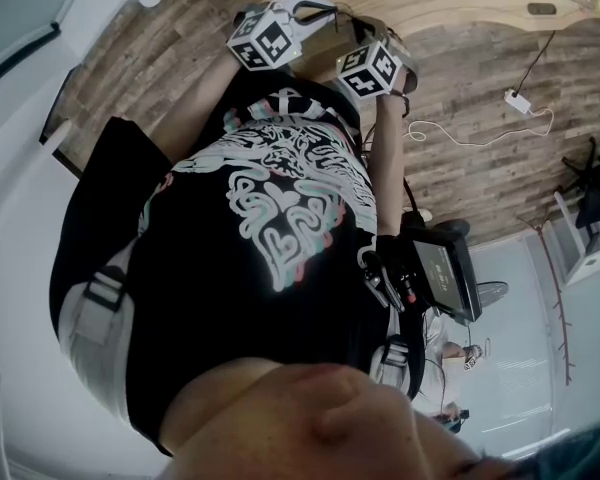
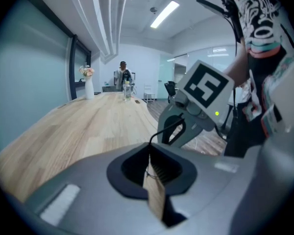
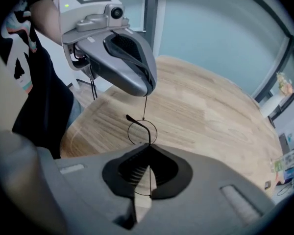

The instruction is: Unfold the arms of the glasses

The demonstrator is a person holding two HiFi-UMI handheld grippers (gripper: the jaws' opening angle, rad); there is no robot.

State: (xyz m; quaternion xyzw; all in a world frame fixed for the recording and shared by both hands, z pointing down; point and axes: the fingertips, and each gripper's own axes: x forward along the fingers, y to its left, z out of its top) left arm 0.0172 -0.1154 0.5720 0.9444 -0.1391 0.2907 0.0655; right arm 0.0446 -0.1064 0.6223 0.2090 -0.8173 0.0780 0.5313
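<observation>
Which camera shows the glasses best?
The right gripper view: the glasses show a round rim and one dark arm above the table. The left gripper view shows only a thin dark arm; the head view shows nothing of them.

1. Left gripper view: the glasses (image 2: 165, 129) appear only as a thin dark wire leaving the left gripper (image 2: 151, 173); lenses unseen.
2. Right gripper view: the right gripper (image 3: 148, 177) covers part of one lens; items (image 3: 288, 163) at the far edge of the table (image 3: 210, 116) blur.
3. Head view: marker cubes (image 1: 265, 38) and the person's shirt (image 1: 280, 218) hide both sets of jaws.
</observation>
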